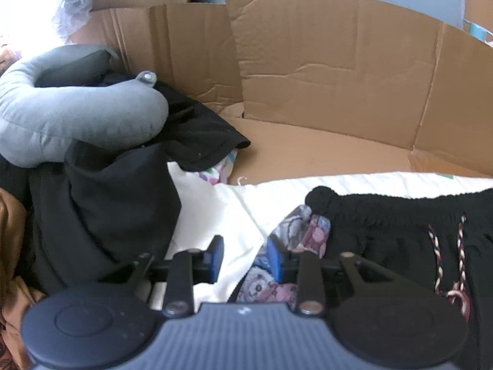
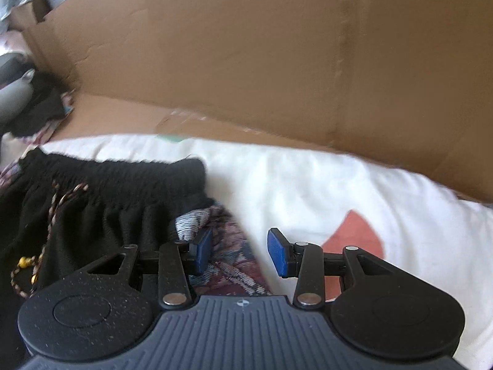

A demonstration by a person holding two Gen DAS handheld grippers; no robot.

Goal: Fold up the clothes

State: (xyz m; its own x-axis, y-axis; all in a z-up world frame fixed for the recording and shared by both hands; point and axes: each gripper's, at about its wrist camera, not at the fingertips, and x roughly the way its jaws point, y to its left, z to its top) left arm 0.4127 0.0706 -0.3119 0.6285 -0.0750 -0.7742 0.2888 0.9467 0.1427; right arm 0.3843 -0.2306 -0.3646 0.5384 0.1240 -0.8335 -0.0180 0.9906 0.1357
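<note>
Black shorts with an elastic waistband and a braided drawstring lie flat on a white sheet. A patterned lining pokes out at each waistband corner. My left gripper is open at the left corner, its right pad against the patterned cloth. In the right wrist view the same shorts lie to the left, and my right gripper is open at the right corner over the patterned cloth. Neither holds anything.
Cardboard walls stand close behind the sheet. A grey neck pillow rests on a heap of dark clothes at the left, with brown fabric beside it. The sheet carries a red print at the right.
</note>
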